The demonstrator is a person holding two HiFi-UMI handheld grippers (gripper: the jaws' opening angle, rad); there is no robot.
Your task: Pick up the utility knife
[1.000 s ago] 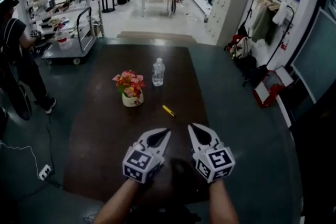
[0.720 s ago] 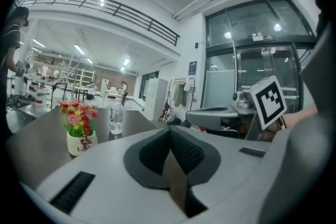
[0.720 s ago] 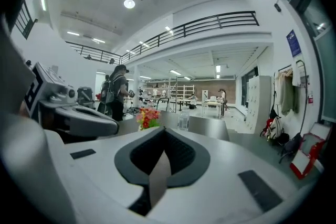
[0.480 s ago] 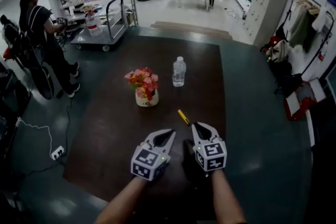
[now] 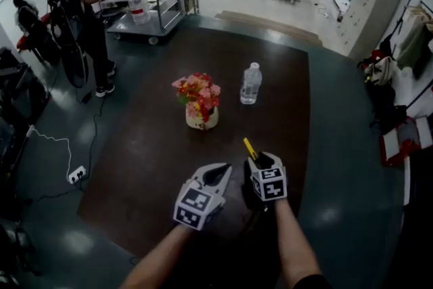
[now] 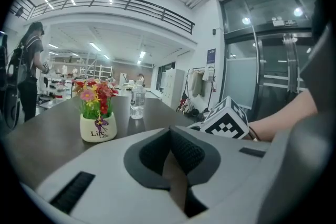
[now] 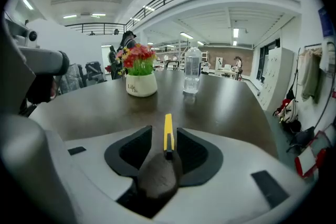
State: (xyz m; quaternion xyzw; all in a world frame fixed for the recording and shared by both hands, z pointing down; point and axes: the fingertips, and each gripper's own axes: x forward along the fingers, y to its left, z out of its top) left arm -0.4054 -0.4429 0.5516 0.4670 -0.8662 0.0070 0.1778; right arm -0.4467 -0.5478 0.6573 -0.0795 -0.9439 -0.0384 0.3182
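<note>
The yellow utility knife lies on the dark brown table, pointing away from me. My right gripper is low over its near end. In the right gripper view the knife runs straight between the two dark pads with a gap on each side; the jaws are opening and do not press on it. My left gripper hovers just left of the right one, its tips together and nothing between them. In the left gripper view its pads meet at the tip, and the right gripper's marker cube shows beside it.
A flower pot and a clear water bottle stand on the table beyond the knife. A person and a metal cart are off the far left corner. A power strip lies on the floor at left.
Both grippers moved forward and down toward the knife. The right gripper went from shut to open, and now has the knife's near end between its jaws.
</note>
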